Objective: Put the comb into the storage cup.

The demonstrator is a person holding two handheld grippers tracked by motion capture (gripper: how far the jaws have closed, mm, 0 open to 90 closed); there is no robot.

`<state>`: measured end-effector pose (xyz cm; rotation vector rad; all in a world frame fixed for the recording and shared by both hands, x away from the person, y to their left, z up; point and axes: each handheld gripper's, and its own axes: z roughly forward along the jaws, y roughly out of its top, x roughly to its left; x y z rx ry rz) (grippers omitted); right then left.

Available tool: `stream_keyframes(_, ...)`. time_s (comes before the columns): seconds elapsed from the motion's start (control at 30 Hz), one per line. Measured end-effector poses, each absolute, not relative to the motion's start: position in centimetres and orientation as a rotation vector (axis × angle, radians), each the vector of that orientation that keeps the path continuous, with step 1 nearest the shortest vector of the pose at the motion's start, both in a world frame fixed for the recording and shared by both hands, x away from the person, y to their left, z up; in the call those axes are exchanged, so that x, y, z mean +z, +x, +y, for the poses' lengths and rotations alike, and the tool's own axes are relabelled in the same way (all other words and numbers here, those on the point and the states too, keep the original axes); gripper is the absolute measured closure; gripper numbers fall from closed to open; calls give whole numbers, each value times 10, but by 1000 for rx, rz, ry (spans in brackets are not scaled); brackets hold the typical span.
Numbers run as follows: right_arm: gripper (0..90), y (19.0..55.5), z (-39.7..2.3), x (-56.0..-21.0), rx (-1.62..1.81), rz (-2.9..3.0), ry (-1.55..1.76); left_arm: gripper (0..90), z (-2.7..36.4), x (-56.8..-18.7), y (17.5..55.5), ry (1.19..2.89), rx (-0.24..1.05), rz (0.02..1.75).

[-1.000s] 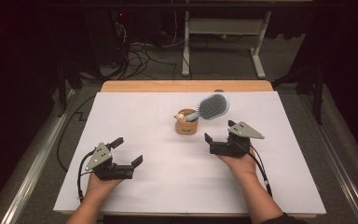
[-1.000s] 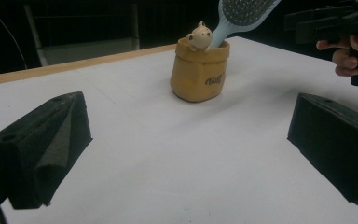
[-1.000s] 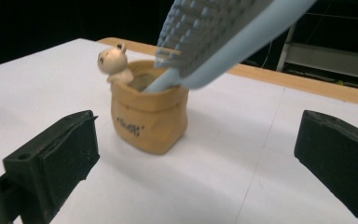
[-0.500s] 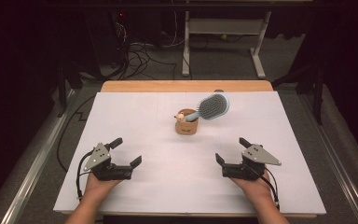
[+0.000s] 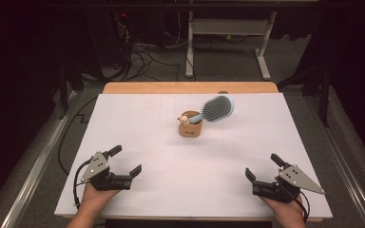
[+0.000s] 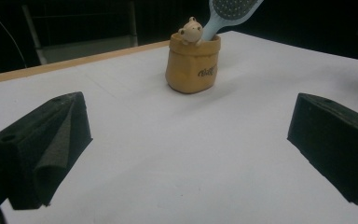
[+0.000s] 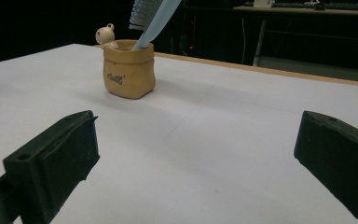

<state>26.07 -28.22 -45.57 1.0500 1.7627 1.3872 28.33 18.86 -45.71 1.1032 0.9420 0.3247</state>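
room: dark, cables on grey floor [image 5: 161, 66], white frame [image 5: 228, 33] behind | tabletop [image 5: 190, 156]: white sheet, wood strip at far edge | pot [image 5: 190, 125]: tan, mid-tabletop, brush [image 5: 216, 108] leaning in it | left tongs [image 5: 123, 161]: near left edge, wide open, empty | right tongs [image 5: 262, 166]: near right edge, wide open, empty

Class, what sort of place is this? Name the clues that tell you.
Probably a lab or recording room, not a home: a white-covered table, loose cables on the floor behind it, and hand-held grippers, left and right, near a hairbrush in a holder.
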Motion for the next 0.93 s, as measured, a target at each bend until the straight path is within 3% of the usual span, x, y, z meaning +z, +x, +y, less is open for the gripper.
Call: stream_keyframes(0.93, 4, 261, -284, -453, 1403, 1723, 1041, 3, 188, -456, 287, 1106, 324, 955)
